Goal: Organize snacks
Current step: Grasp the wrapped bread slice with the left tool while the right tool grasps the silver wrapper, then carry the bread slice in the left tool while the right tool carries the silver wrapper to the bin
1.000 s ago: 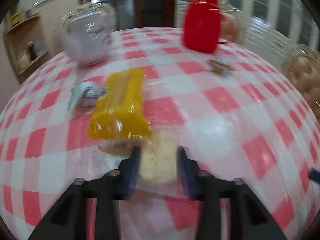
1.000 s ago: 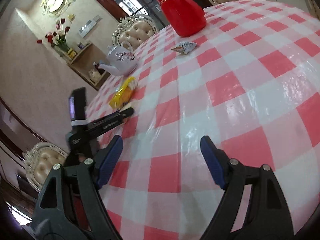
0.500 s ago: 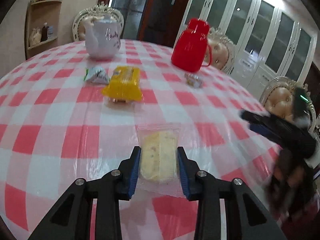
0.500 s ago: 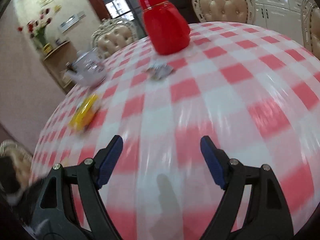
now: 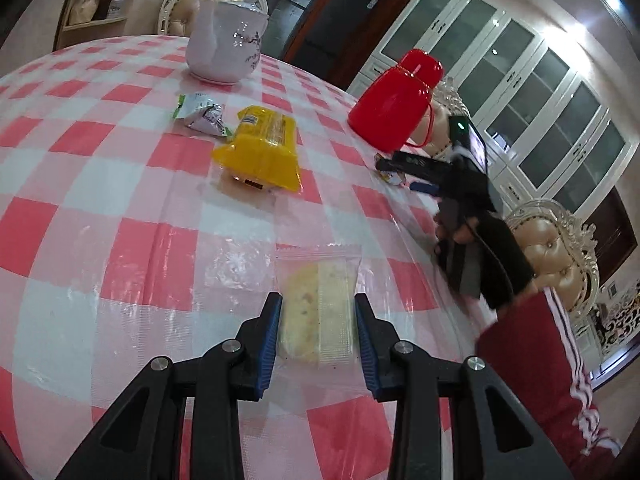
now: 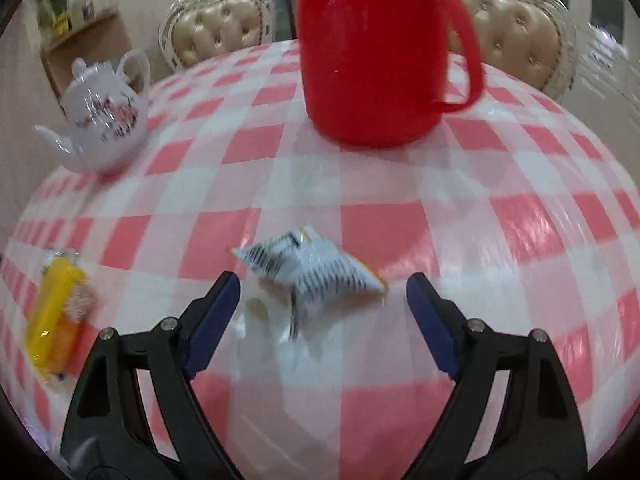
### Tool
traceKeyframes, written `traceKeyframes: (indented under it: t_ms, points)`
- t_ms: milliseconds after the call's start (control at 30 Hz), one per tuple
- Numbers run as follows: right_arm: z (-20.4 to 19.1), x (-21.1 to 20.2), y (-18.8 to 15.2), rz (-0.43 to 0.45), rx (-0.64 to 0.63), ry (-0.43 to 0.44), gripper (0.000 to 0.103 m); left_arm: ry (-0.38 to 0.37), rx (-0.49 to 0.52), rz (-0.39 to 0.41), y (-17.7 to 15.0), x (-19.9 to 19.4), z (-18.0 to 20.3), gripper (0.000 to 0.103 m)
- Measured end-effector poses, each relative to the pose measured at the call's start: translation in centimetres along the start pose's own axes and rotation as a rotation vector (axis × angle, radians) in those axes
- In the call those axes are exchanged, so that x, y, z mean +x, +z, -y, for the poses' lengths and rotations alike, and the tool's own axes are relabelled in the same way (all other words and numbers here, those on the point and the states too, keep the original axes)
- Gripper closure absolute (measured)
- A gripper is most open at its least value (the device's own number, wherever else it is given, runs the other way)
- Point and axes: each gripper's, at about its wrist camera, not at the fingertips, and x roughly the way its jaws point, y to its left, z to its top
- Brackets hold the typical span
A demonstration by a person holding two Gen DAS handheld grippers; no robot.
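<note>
The left gripper [image 5: 316,332] clamps the cake pack [image 5: 318,304] between its jaws. The right gripper [image 6: 323,312] gapes wide around the white sachet [image 6: 312,272].

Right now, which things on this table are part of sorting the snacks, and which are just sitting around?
Part of the job:
clear-wrapped cake, held in the left hand-held gripper
yellow packet
green-and-white packet
white striped packet, ahead of the open right hand-held gripper

Just lying about:
red jug
white teapot
</note>
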Motion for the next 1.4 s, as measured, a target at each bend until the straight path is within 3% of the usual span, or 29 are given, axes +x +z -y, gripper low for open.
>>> traceKeyframes:
  t_ms: [67, 133, 167, 300, 567, 700, 900, 967, 1067, 1100, 1133, 1233, 1400]
  points:
    - [-0.1, 0.5, 0.2, -0.018, -0.009, 0.02, 0.015, 0.009, 0.012, 0.001, 0.0, 0.1, 0.2, 0.066]
    - [-0.4, 0.3, 0.0, -0.011, -0.029, 0.011, 0.027, 0.012, 0.009, -0.002, 0.0, 0.1, 0.2, 0.066]
    - [-0.5, 0.0, -0.1, -0.002, -0.035, 0.015, 0.055, 0.013, -0.001, -0.007, 0.1, 0.3, 0.0, 0.066]
    - [-1.6, -2.0, -1.9, 0.03, -0.085, -0.032, 0.062, 0.009, -0.024, -0.012, 0.0, 0.1, -0.4, 0.066]
    - [-4.8, -11.1, -9.3, 0.117, -0.02, 0.058, 0.062, -0.006, -0.066, -0.037, 0.1, 0.4, -1.3, 0.063]
    - [-5.6, -14.5, -13.2, 0.153, 0.069, 0.098, 0.062, 0.017, -0.039, -0.036, 0.0, 0.5, -0.8, 0.061]
    - [-5.2, -18.0, -18.1, 0.173, 0.217, 0.129, 0.062, 0.108, 0.149, -0.061, -0.2, 1.4, 2.2, 0.041]
    - [-5.3, -19.3, -19.3, 0.19, 0.258, 0.154, 0.062, 0.134, 0.183, -0.07, -0.4, 1.6, 2.7, 0.04]
    - [-5.7, -21.1, -21.4, 0.206, 0.299, 0.183, 0.062, 0.17, 0.234, -0.084, -0.5, 1.7, 3.1, 0.045]
    - [-5.9, -21.5, -21.9, 0.208, 0.312, 0.19, 0.062, 0.209, 0.25, -0.083, -0.6, 1.7, 3.2, 0.063]
    - [-6.2, -21.9, -22.5, 0.213, 0.331, 0.195, 0.062, 0.235, 0.253, -0.079, -0.6, 1.7, 3.0, 0.067]
    - [-7.4, -22.2, -23.2, 0.212, 0.334, 0.21, 0.062, 0.222, 0.233, -0.077, -0.2, 1.1, 1.9, 0.067]
    - [-10.0, -21.3, -23.1, 0.189, 0.198, 0.123, 0.062, 0.256, 0.228, -0.022, 0.1, -1.5, 1.4, 0.067]
